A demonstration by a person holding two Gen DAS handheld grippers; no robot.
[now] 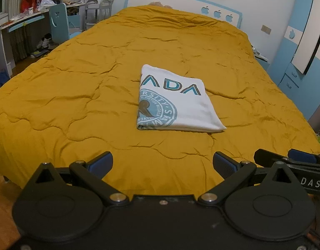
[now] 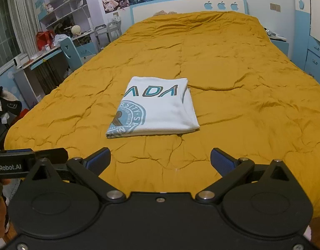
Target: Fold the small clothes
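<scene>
A white T-shirt (image 1: pixel 176 102) with teal lettering and a round teal emblem lies folded into a flat rectangle on the mustard quilt (image 1: pixel 76 95), near the middle of the bed. It also shows in the right wrist view (image 2: pixel 158 108). My left gripper (image 1: pixel 163 164) is open and empty, held above the quilt's near edge, well short of the shirt. My right gripper (image 2: pixel 160 161) is open and empty too, beside the left one. The right gripper's side shows in the left wrist view (image 1: pixel 293 162).
The mustard quilt (image 2: pixel 253 83) covers the whole bed up to a white and blue headboard (image 2: pixel 189 6). A desk with clutter and a blue chair (image 1: pixel 59 23) stand left of the bed. Blue cabinets (image 1: pixel 301 48) stand on the right.
</scene>
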